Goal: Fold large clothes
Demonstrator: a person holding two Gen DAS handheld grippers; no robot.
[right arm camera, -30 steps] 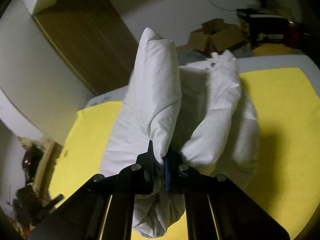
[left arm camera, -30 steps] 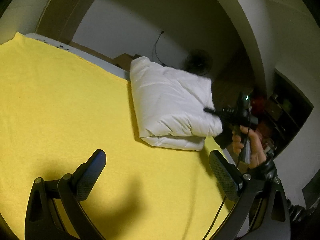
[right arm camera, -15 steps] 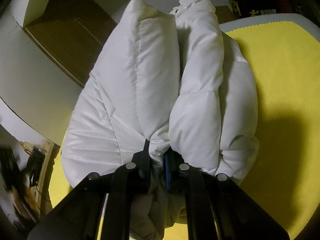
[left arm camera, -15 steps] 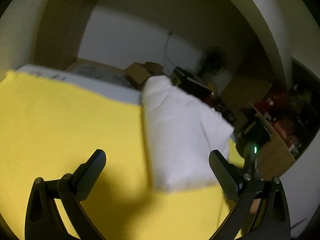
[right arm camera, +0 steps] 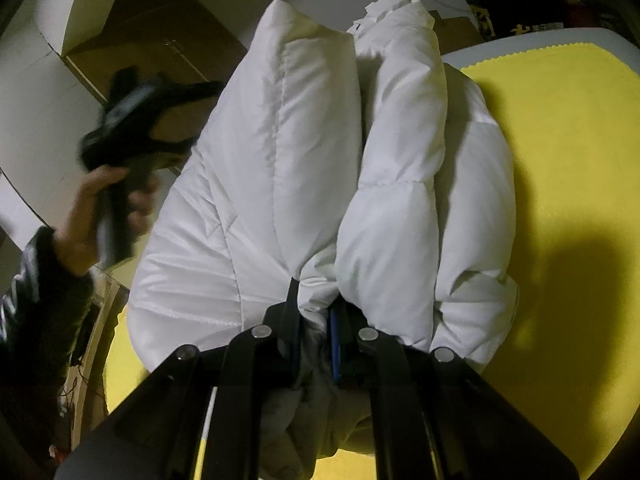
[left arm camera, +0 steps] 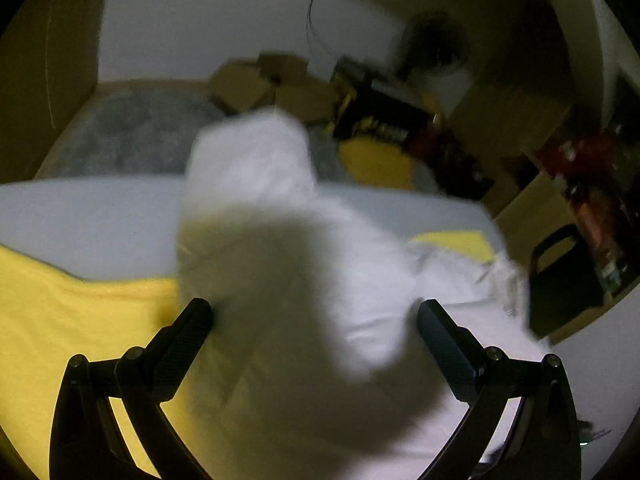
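The jaws of the right gripper [right arm camera: 314, 312] are pinched tight on a bunch of the puffy white jacket [right arm camera: 320, 160]. The jacket lies folded on the yellow cloth [right arm camera: 560, 140]. The left gripper [left arm camera: 314, 322] has its jaws wide apart, holding nothing, with the jacket just in front.

Ahead of me a pale wall [left arm camera: 224, 20] with a thin cable [left arm camera: 311, 12] hanging down it. Below sit cardboard boxes [left arm camera: 256, 84] on a grey rug [left arm camera: 132, 136]. A brown wooden door [right arm camera: 160, 40] stands left. Light is dim.
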